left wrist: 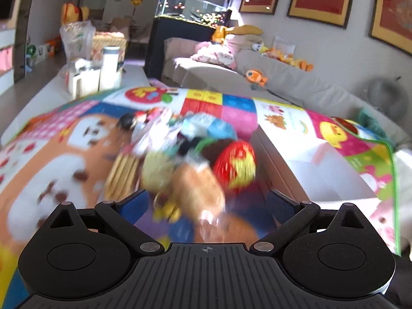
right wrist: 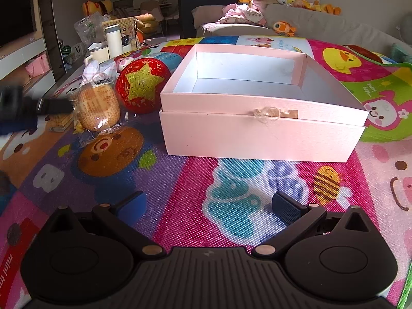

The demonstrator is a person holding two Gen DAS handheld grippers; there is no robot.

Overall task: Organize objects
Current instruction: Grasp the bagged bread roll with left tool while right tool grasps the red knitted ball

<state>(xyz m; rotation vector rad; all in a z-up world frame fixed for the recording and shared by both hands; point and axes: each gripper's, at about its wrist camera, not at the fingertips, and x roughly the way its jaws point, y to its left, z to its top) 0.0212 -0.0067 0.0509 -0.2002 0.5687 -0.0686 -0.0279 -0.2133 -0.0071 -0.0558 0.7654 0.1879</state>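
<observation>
Gaping wide, the right gripper (right wrist: 207,203) holds nothing above the mat (right wrist: 195,180).

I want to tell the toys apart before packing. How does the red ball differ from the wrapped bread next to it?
The red ball is round, bright red with a yellow star; the wrapped bread is oval and pale brown. The ball is bare, while the bread sits in clear plastic with a printed label. The ball lies nearer the pink box; the bread is farther left. Both rest on the play mat, outside the box.
</observation>
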